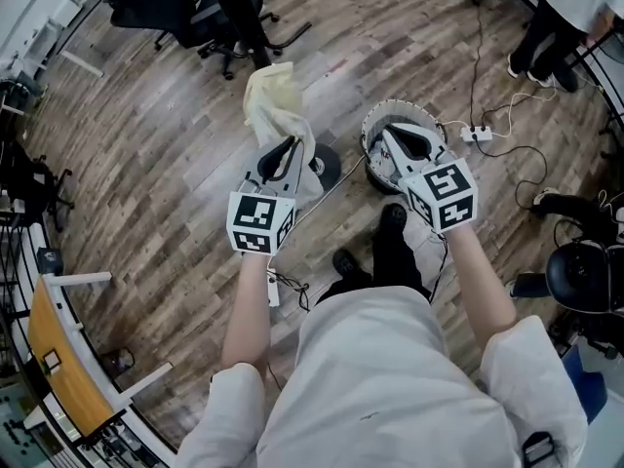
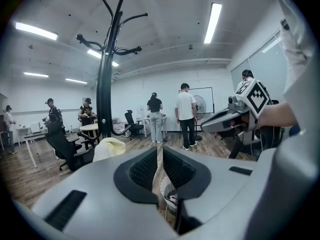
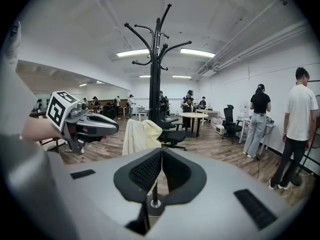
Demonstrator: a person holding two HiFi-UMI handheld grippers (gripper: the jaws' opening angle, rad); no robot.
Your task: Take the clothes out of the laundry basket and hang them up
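A pale yellow garment (image 1: 273, 100) hangs on the black coat stand (image 2: 103, 79), just beyond my left gripper (image 1: 289, 144). The left gripper's jaws stand slightly apart with nothing between them; through the gap the floor shows. The white round laundry basket (image 1: 370, 125) sits on the floor under my right gripper (image 1: 386, 132), with clothes inside. The right gripper's jaws meet at the tips and hold nothing. In the right gripper view the garment (image 3: 140, 136) drapes beside the stand (image 3: 156, 74), with the left gripper (image 3: 115, 127) at the left. The left gripper view shows the basket (image 2: 169, 194) below the jaws.
The stand's round base (image 1: 330, 167) lies beside the basket. Cables and a power strip (image 1: 478, 133) run over the wooden floor at the right. Black office chairs (image 1: 171, 8) stand at the back left. Several people (image 2: 186, 114) stand further off in the room.
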